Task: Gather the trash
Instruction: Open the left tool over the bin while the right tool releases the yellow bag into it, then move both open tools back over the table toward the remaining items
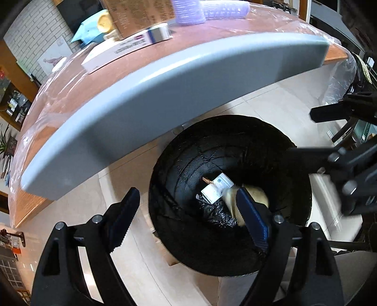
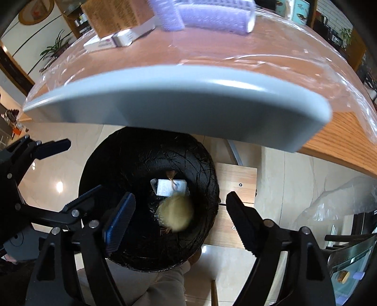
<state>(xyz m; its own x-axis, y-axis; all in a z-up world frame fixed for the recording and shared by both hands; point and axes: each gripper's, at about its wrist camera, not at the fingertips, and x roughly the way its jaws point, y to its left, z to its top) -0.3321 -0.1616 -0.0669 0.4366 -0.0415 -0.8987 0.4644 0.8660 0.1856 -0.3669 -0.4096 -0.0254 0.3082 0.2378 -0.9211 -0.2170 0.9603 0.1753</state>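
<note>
A round bin with a black liner [image 1: 188, 235] stands on the floor below the table edge; it also shows in the right wrist view [image 2: 117, 164]. In it lie a small white box [image 1: 218, 190], also in the right view [image 2: 170, 187], and a blurred pale yellow lump [image 2: 175, 215], partly hidden in the left view [image 1: 256, 195]. My left gripper [image 1: 186, 211] is open and empty above the bin's left rim. My right gripper [image 2: 180, 217] is open and empty above the bin, with the yellow lump below it. Each gripper shows in the other's view [image 1: 306, 134] [image 2: 77, 164].
A grey-edged wooden table [image 1: 165, 94] under clear plastic film overhangs the bin. On it are white boxes [image 1: 132, 47], a cardboard box [image 2: 113, 16] and purple cup stacks [image 2: 212, 16]. A wooden board [image 2: 235, 200] lies right of the bin. The floor is pale tile.
</note>
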